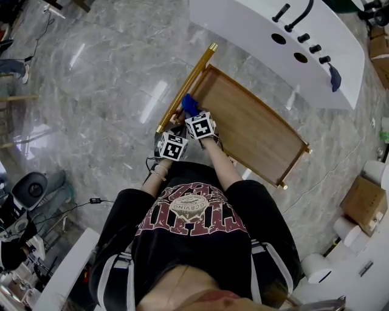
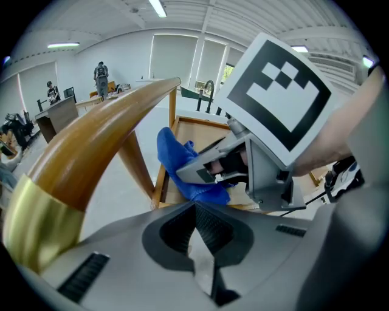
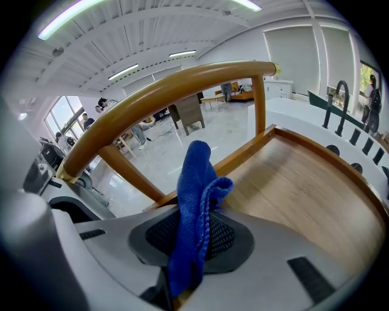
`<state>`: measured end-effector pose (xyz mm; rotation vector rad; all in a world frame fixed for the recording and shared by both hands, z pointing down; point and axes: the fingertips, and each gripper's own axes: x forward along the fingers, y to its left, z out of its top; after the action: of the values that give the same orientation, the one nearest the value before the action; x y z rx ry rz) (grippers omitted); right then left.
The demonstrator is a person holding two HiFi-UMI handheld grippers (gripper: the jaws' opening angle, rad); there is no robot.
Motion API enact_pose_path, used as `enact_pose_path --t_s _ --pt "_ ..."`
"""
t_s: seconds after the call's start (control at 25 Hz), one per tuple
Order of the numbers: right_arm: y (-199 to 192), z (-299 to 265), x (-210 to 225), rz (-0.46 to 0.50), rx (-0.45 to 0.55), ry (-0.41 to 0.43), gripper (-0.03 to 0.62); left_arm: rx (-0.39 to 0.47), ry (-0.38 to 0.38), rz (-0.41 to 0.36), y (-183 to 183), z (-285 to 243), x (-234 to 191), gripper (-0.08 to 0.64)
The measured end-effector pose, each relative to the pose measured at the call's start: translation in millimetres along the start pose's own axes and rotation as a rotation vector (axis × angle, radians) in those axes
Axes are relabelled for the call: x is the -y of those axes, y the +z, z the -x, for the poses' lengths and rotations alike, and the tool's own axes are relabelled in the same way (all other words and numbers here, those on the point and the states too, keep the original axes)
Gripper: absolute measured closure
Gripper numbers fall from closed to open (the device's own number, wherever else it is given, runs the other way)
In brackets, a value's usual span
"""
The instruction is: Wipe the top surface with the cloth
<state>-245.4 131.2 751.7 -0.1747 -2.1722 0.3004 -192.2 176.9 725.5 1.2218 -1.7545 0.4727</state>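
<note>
A low wooden cart has a flat wooden top (image 1: 255, 124) and a round wooden handle bar (image 1: 185, 88) with brass ends. My right gripper (image 1: 192, 113) is shut on a blue cloth (image 1: 189, 104), held over the top's near-left corner just inside the handle. In the right gripper view the cloth (image 3: 197, 200) stands up out of the closed jaws of my right gripper (image 3: 188, 261), with the wooden top (image 3: 304, 188) beyond. My left gripper (image 1: 175, 129) hangs beside it, shut and holding nothing. The left gripper view shows my left gripper (image 2: 197, 240), the blue cloth (image 2: 176, 158) and the handle bar (image 2: 103, 140).
A white counter (image 1: 249, 24) with holes and a black faucet (image 1: 298, 15) stands beyond the cart. A cardboard box (image 1: 363, 203) and white rolls (image 1: 316, 267) lie at the right. A black cable (image 1: 91, 201) runs over the grey marble floor at the left.
</note>
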Motion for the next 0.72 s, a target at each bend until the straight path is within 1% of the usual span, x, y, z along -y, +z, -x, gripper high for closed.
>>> enact_pose_path --t_s 0.2,0.48,0.6,0.72 --pt "-9 3 -16 -0.009 -0.014 0.042 0.503 0.001 0.009 0.001 0 0 -2 0.511" --pt "-12 3 -20 -0.009 -0.012 0.039 0.503 0.007 0.000 -0.011 0 2 -2 0.511" --pt "-9 4 -20 0.014 0.003 0.026 0.503 0.015 -0.002 -0.019 2 2 -2 0.511" --pt "-12 7 -20 0.000 0.021 0.034 0.503 0.009 -0.001 -0.029 1 2 1 0.511"
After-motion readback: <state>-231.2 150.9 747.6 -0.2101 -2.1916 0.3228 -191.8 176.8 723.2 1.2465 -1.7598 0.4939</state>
